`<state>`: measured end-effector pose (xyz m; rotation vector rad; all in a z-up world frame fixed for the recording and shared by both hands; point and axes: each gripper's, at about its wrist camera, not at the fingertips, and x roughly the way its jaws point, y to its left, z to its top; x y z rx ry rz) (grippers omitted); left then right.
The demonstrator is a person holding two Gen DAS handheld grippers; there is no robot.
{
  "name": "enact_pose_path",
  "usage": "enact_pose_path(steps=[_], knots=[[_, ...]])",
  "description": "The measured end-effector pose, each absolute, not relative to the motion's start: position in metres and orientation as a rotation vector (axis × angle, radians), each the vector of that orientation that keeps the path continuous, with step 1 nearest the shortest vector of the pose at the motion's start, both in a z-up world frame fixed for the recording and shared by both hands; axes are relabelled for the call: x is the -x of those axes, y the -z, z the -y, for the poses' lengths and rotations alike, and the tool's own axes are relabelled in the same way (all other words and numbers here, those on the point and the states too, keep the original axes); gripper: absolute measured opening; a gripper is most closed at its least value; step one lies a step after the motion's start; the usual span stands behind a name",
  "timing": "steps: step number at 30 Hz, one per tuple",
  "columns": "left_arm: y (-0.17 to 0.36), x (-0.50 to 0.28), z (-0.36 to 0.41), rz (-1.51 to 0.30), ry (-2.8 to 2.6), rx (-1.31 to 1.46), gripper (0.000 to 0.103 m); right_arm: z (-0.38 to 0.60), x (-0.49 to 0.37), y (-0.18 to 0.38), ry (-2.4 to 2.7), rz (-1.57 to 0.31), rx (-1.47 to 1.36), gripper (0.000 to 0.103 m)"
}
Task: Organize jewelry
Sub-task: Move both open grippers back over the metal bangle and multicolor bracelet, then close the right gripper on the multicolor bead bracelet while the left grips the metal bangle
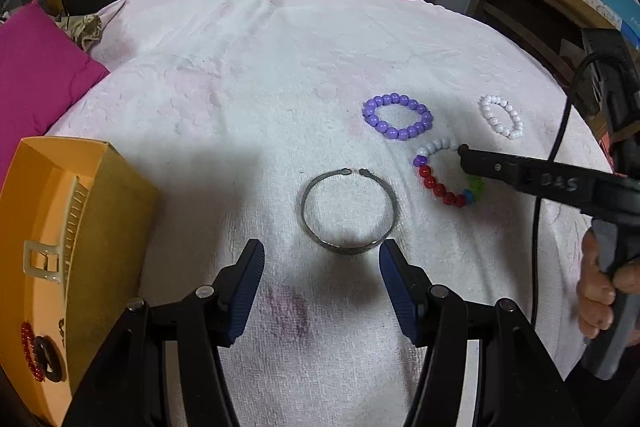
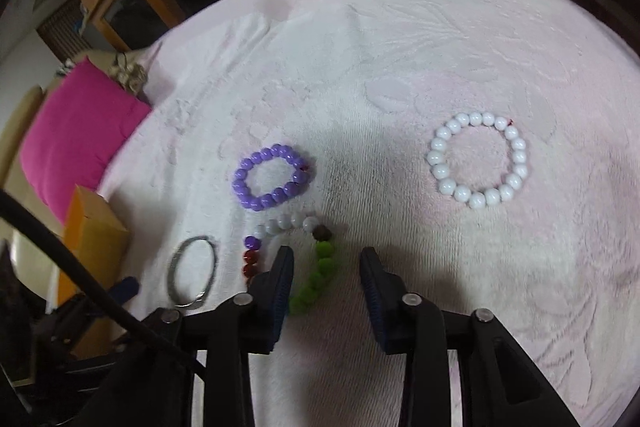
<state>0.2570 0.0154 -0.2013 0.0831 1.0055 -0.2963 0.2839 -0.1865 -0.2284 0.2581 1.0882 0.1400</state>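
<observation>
A: Just ahead of the left gripper (image 1: pixel 322 261), what is lying on the white towel (image 1: pixel 224 115)?

B: A metal bangle (image 1: pixel 347 214) is lying flat there, its near edge sitting between the tips of the two blue-padded jaws. The jaws are standing wide apart and are touching nothing.

A: And what is showing beyond the bangle, toward the right gripper (image 2: pixel 326 269)?

B: A multicoloured bead bracelet (image 1: pixel 444 177) is resting just past the bangle. The right gripper is reaching over it from the side, held in a person's hand (image 1: pixel 600 291). In the right wrist view the green stretch of that bracelet (image 2: pixel 316 279) is running between the jaws, which are standing narrowly apart. Whether the pads are pressing on the beads cannot be told.

A: Which pieces are lying farther out?

B: A purple bead bracelet (image 2: pixel 270 177) is lying just beyond the multicoloured one. A white bead bracelet (image 2: pixel 478 159) is lying well apart, ahead of the right gripper's outer jaw.

A: Where is the container standing?

B: An orange box (image 1: pixel 60 227) is standing beside the left gripper's outer jaw, already holding a red bead bracelet (image 1: pixel 28 351) and a dark ring (image 1: pixel 48 359).
</observation>
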Motion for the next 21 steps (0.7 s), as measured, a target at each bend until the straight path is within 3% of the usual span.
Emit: enact_pose_path(steps=[4,21], knots=[[0.2,-0.258,-0.013,-1.005,0.316,-0.066,0.061,0.184,-0.283,0.229,-0.135,-1.074,-0.217,0.013],[0.215,-0.271,0.006,-1.053,0.359,-0.035,0.066,0.212,-0.256,0.215,-0.142,-1.066,-0.321,0.01]])
